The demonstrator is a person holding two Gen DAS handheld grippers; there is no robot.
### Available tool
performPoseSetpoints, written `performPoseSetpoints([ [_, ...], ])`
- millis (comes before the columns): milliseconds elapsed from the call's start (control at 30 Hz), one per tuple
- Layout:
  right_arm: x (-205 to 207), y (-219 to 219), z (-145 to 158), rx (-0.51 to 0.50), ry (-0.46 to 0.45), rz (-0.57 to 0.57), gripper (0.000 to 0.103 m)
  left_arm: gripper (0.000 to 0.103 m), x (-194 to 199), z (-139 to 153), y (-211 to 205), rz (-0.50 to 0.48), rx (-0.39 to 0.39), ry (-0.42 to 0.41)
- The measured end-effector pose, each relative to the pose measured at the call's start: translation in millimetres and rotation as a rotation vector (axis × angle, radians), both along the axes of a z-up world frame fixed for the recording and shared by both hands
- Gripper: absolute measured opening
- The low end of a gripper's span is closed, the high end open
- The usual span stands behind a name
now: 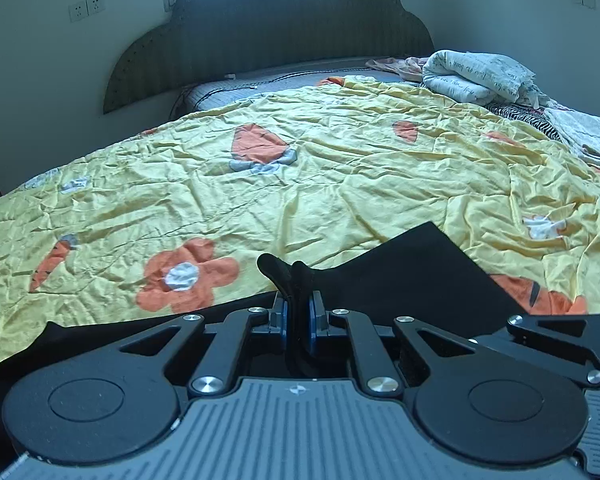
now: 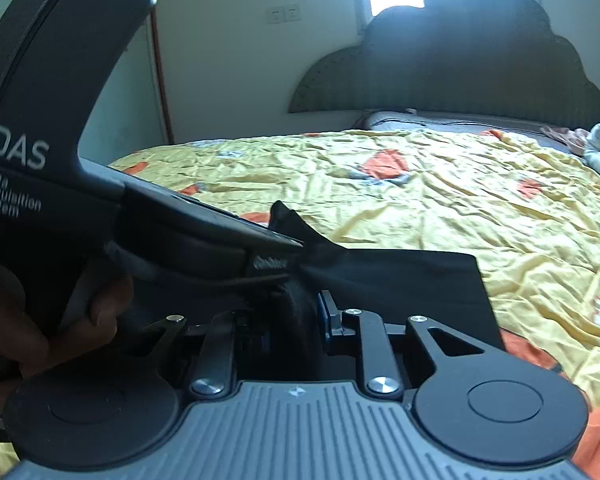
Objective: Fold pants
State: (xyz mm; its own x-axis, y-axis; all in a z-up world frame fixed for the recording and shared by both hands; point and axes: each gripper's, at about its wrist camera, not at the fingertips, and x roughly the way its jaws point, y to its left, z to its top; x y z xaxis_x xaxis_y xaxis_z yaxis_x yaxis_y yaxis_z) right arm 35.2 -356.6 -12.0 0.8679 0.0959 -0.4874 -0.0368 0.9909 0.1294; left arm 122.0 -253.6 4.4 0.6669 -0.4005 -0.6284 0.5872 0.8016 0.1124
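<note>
Black pants (image 1: 412, 276) lie on the yellow flowered quilt at the near edge of the bed. My left gripper (image 1: 298, 316) is shut on a bunched edge of the pants, and a fold of black cloth sticks up between its blue pads (image 1: 315, 316). In the right wrist view the pants (image 2: 412, 280) spread to the right, and my right gripper (image 2: 296, 312) is shut on another bunch of the same cloth. The left gripper's body (image 2: 204, 236) crosses just above and left of it, held by a hand (image 2: 60, 320).
The yellow quilt (image 1: 300, 168) covers most of the bed. Folded white bedding (image 1: 480, 76) and striped cloth (image 1: 516, 114) sit at the far right. A dark headboard (image 1: 268, 40) stands against the wall. The bed's left edge (image 1: 4, 196) drops off beside the wall.
</note>
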Motion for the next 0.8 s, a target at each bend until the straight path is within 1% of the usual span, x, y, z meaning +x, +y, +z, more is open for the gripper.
performPoseSetpoints([
  [133,4.3,8.4,3.8,0.016,0.005,0.021,0.022,0.012,3.4,-1.1,10.6,0.02,0.006,-0.001],
  [467,19.3,36.2,10.2,0.018,0.005,0.101,0.022,0.012,15.2,-0.5,48.6,0.082,-0.002,0.002],
  [600,26.2,48.3,11.1,0.031,0.005,0.141,0.022,0.012,20.5,-3.1,64.4,0.118,0.014,-0.011],
  [800,40.3,68.2,6.1,0.028,0.014,0.194,0.022,0.012,28.6,-10.3,83.4,0.156,0.014,0.018],
])
